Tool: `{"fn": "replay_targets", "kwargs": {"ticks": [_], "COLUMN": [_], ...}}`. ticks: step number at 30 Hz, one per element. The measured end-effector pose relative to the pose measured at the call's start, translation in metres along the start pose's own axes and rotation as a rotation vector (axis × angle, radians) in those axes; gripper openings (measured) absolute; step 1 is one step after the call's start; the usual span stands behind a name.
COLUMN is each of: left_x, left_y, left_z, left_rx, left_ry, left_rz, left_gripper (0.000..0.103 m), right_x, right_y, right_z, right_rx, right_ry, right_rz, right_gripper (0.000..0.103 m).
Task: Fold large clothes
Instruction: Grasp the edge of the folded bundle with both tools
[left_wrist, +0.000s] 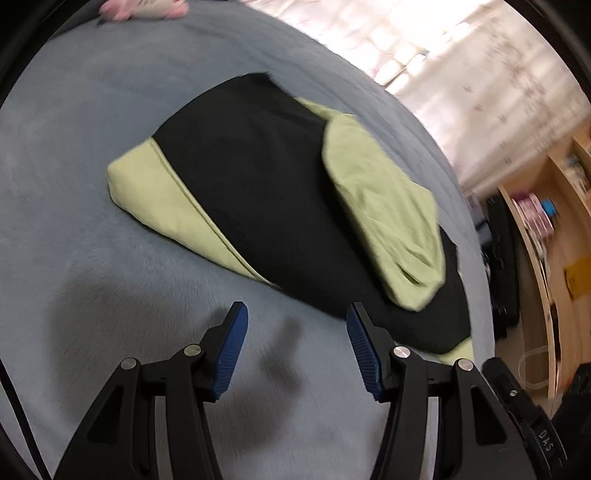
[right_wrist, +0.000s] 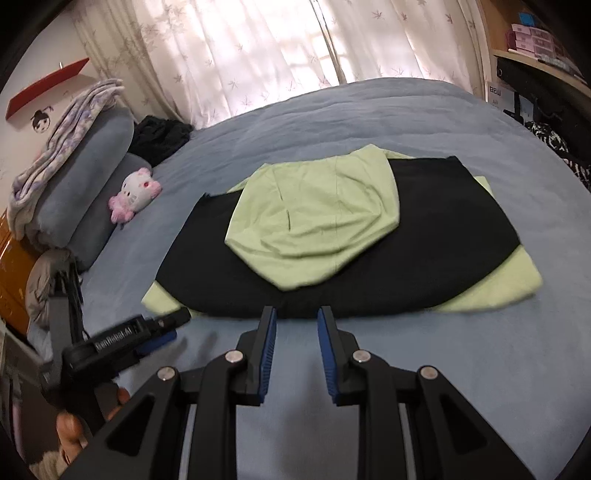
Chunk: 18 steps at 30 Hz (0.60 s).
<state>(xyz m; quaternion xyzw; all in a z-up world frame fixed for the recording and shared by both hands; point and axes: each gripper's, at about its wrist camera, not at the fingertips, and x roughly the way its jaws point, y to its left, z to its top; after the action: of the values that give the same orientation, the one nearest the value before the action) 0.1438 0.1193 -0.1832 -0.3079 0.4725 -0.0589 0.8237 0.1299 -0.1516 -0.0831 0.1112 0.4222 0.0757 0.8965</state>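
Left wrist view: left gripper (left_wrist: 297, 314) at 6 o'clock, jaws spread apart, nothing between the blue pads (left_wrist: 231, 354), hovering over the grey-blue bedcover (left_wrist: 92, 110). Folded garment (left_wrist: 266, 192), black with light green parts, lies on the bedcover from centre out toward 4 o'clock; a green hood-like flap (left_wrist: 384, 214) rests on top of its black panel at 3 o'clock, a green edge shows at 9 o'clock. Right fingertip sits just beside the garment's near black edge; contact cannot be told. Pink plush toy (left_wrist: 144, 9) at 11 o'clock, cut off by the frame. Wooden shelving (left_wrist: 546, 229) at 3 o'clock, blurred. Right wrist view: right gripper (right_wrist: 295, 314) at 6 o'clock, jaws parted with a narrow gap, nothing pinched; fingertips right at the near edge of the garment (right_wrist: 424, 240), which lies flat at centre of the bedcover (right_wrist: 406, 110). Green flap (right_wrist: 317, 221) on top, at centre. Left gripper (right_wrist: 155, 332) at 8 o'clock, tips near the garment's left green corner. Plush toy (right_wrist: 135, 197) at 9 o'clock against grey pillows (right_wrist: 88, 177). Curtain (right_wrist: 258, 48) at 12 o'clock.
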Motion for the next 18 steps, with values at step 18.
{"fn": "replay_targets", "kwargs": {"ticks": [18], "left_x": [0.081], "left_y": [0.014], "left_z": [0.068], "left_rx": [-0.187], "left_ry": [-0.105], "left_rz": [-0.051], "left_gripper": [0.047], "right_x": [0.158], "right_y": [-0.001], "right_z": [0.059], "right_rx": [-0.12], "right_ry": [0.023], "right_rz": [-0.062], "right_gripper": [0.011]}}
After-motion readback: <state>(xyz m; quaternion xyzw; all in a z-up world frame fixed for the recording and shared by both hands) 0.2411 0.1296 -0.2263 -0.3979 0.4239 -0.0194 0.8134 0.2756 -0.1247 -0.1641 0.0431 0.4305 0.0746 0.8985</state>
